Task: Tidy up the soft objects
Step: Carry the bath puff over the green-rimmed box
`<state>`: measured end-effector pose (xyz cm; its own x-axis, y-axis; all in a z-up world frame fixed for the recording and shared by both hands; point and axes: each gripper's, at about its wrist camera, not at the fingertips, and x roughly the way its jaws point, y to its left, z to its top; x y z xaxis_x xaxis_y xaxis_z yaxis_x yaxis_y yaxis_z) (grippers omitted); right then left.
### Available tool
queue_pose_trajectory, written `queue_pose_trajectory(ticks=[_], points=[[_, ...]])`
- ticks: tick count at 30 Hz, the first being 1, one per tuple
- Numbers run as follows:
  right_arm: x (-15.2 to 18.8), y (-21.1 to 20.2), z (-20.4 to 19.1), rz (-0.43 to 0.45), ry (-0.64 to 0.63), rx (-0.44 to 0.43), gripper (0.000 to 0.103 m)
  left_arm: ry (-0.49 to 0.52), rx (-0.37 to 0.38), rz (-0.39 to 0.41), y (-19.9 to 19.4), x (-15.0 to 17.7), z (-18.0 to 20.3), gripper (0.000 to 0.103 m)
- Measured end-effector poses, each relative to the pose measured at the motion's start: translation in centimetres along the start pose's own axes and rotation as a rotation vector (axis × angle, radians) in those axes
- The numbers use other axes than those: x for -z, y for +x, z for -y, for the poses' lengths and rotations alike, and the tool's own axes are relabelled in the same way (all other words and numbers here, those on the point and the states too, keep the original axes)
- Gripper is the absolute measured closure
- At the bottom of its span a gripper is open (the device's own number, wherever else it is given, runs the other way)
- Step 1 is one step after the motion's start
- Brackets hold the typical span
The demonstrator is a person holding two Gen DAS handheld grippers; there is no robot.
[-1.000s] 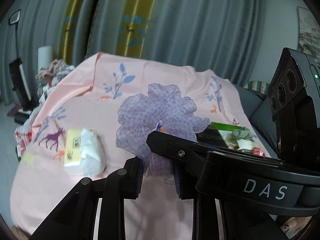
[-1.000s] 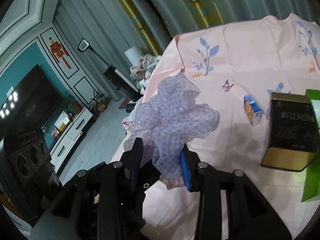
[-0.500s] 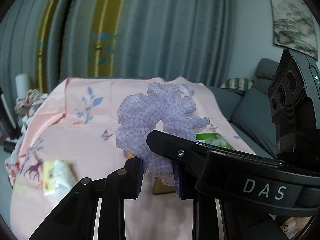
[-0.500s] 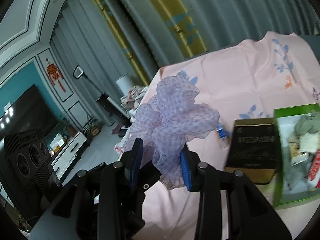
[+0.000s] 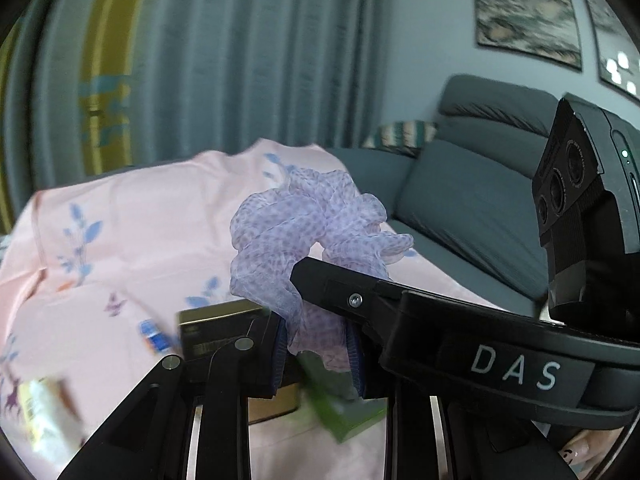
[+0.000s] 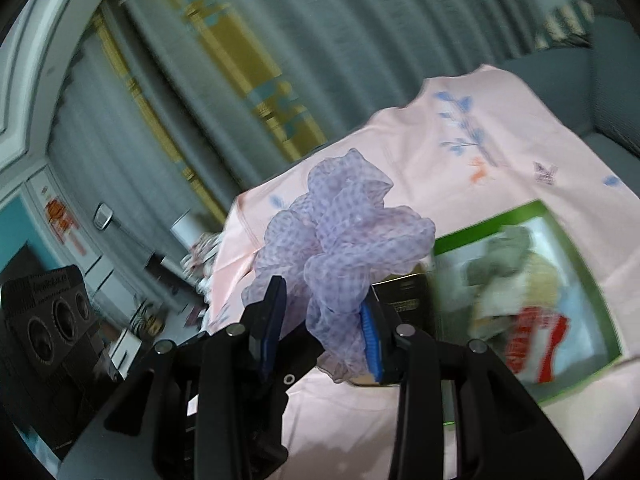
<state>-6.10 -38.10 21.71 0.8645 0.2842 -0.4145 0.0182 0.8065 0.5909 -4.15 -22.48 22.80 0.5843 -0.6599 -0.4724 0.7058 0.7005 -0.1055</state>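
The lilac checked scrunchie (image 5: 312,236) sits at the centre of both wrist views, raised clear of the pink sheet (image 5: 132,224) and pinched from two sides. The left hand-held gripper (image 5: 318,344) is clenched on its lower folds, blue pads pressing into the gauze; the right hand-held gripper (image 6: 322,330) is clamped on the same scrunchie (image 6: 344,236) from the other side. Sharing the hold probably keeps the floppy ring spread and under control, so it cannot droop or slip out of one narrow pinch.

In the right view, the green box (image 6: 592,280) lies at the right of the frame, open, with crumpled cloth pieces (image 6: 516,264) and something red and white inside. That looks like the collecting place for soft things, which would explain why the scrunchie is carried high and close to it. A dark box with gold edges (image 6: 404,292) stands just left of the green box, partly hidden behind the scrunchie; in the left view the same dark box (image 5: 216,320) shows low in the frame, with a small blue packet (image 5: 154,334) beside it on the sheet. A grey sofa (image 5: 472,200) fills the right background.
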Motion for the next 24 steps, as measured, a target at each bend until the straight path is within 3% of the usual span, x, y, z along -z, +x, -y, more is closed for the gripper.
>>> queue_pose_trajectory(ticks=[6, 12, 19, 24], points=[[-0.9, 0.2, 5.9, 0.036, 0.148, 0.035, 0.068, 0.044, 0.077, -0.072, 5.7, -0.9, 2.5, 0.077], [-1.1, 2.0, 11.0, 0.028, 0.282, 0.116, 0.069, -0.006, 0.166, -0.197, 12.2, -0.9, 2.9, 0.077], [-0.7, 3.6, 15.4, -0.013, 0.400, 0.211, 0.069, -0.005, 0.165, -0.293, 17.2, 0.5, 3.9, 0.077], [-0.2, 4.4, 16.7, -0.058, 0.436, 0.274, 0.068, -0.035, 0.170, -0.340, 18.5, 1.8, 3.7, 0.077]])
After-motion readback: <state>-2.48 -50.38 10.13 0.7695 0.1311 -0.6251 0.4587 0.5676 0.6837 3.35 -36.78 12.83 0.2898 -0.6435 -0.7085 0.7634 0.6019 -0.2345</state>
